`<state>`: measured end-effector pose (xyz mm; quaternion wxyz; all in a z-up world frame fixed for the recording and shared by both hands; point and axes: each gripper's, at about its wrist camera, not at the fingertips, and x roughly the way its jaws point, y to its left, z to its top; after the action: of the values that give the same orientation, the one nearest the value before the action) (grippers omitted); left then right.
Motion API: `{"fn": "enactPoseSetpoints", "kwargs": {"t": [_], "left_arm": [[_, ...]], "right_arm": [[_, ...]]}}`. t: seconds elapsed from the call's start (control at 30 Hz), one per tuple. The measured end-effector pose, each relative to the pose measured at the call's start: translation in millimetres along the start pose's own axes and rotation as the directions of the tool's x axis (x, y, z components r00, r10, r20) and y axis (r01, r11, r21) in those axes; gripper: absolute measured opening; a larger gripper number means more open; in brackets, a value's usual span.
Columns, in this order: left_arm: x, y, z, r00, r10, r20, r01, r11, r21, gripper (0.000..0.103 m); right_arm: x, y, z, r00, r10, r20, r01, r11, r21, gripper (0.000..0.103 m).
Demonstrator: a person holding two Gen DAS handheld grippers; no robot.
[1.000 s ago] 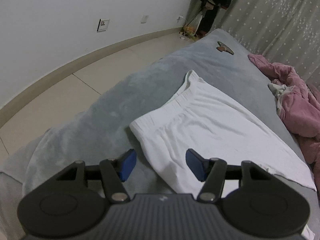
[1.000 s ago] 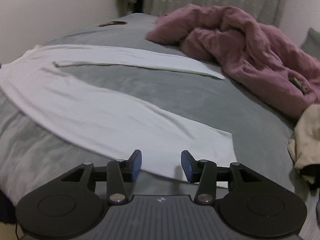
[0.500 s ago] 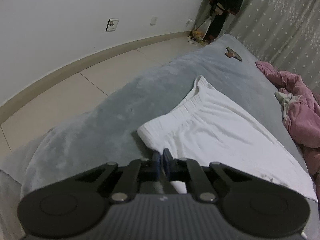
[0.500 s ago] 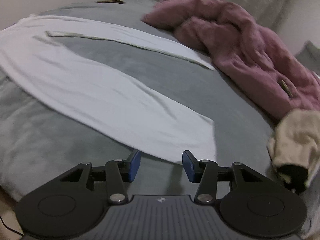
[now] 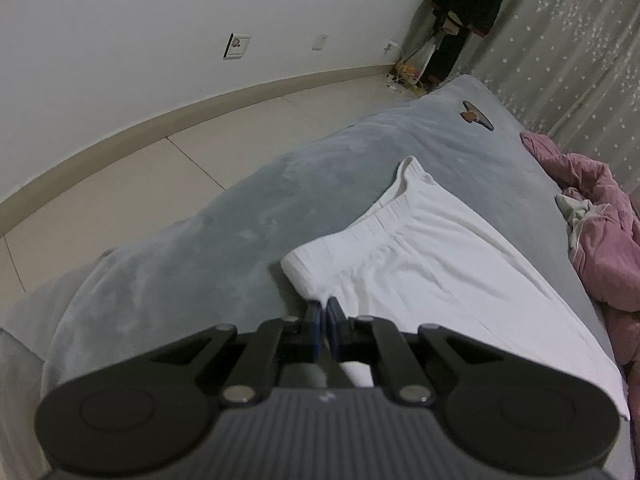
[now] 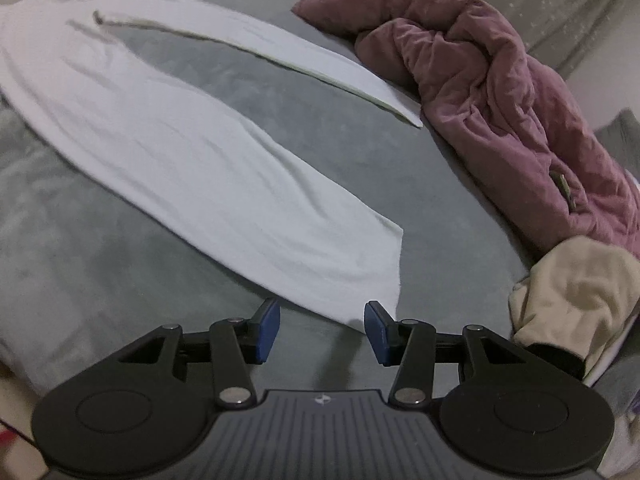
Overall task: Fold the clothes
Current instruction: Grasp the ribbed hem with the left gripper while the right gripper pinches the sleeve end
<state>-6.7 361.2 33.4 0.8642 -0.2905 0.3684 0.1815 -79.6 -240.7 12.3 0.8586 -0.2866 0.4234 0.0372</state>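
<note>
White trousers [image 5: 432, 264] lie flat on the grey bed [image 5: 240, 216], waistband toward the left of the left wrist frame, legs running off to the lower right. In the right wrist frame the two legs spread apart in a V, grey cover showing between them; the near leg [image 6: 208, 164] crosses the frame centre and ends at a hem in the lower middle, the far leg [image 6: 320, 64] ends close beside the pink quilt [image 6: 500, 92].

Left claw [image 5: 323, 320]: clenched, blue pads nearly touching, at the near corner of the waistband, lower centre of frame. White cloth shows just behind and below the pads; it appears pinched between them, though the contact itself is partly hidden.

Right claw [image 6: 320, 330]: released, pads wide apart, lower centre of frame. The hem corner of the near leg sits just ahead of the gap, close to the right pad; nothing lies between the pads.

Cream garment [image 6: 576, 292] bunched at the right edge, touching the quilt's lower end. Small brown object [image 5: 476, 114] on the bed, upper right of the left wrist frame. Dark clothing [image 5: 468, 4] hangs in the far corner by the starred curtain [image 5: 568, 40]. Tiled floor [image 5: 140, 176] at left.
</note>
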Motion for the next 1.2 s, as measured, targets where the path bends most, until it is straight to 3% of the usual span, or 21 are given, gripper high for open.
{"fn": "enactPoseSetpoints", "kwargs": {"t": [0.13, 0.27, 0.33, 0.43, 0.6, 0.7, 0.77, 1.2], "left_arm": [[0.8, -0.1, -0.1, 1.000, 0.005, -0.002, -0.005, 1.000, -0.007, 0.005], [1.0, -2.4, -0.8, 1.000, 0.016, 0.002, -0.016, 1.000, 0.000, 0.005], [1.2, -4.4, -1.5, 1.000, 0.028, 0.003, -0.028, 1.000, 0.005, 0.005], [0.8, -7.1, -2.8, 0.999, 0.048, 0.005, -0.048, 0.999, 0.011, 0.005], [2.0, -6.9, -1.9, 0.998, 0.067, 0.003, -0.067, 0.998, 0.001, 0.005], [3.5, -7.2, -1.1, 0.997, 0.076, 0.001, -0.076, 0.997, -0.005, 0.005], [4.3, -8.2, -0.8, 0.997, 0.082, 0.001, -0.082, 0.997, -0.005, 0.005], [7.3, -9.9, 0.0, 0.995, 0.103, -0.002, -0.103, 0.995, -0.005, 0.005]], "right_arm": [[1.3, 5.9, -5.4, 0.999, -0.033, 0.010, 0.034, 0.984, -0.174, 0.046], [5.5, 7.0, -14.2, 0.999, -0.041, 0.030, 0.049, 0.944, -0.328, 0.044], [7.8, 5.3, -17.0, 0.999, -0.030, 0.036, 0.042, 0.924, -0.381, 0.035], [11.7, -2.2, -16.4, 0.999, 0.022, 0.039, -0.005, 0.917, -0.398, 0.029], [14.2, -8.5, -15.9, 0.996, 0.075, 0.038, -0.052, 0.910, -0.410, 0.028], [14.7, -11.9, -15.2, 0.991, 0.128, 0.027, -0.105, 0.902, -0.418, 0.013], [16.0, -14.5, -14.8, 0.988, 0.152, 0.024, -0.127, 0.898, -0.421, 0.012], [20.0, -17.5, -17.3, 0.988, 0.144, 0.049, -0.100, 0.859, -0.503, 0.011]]}}
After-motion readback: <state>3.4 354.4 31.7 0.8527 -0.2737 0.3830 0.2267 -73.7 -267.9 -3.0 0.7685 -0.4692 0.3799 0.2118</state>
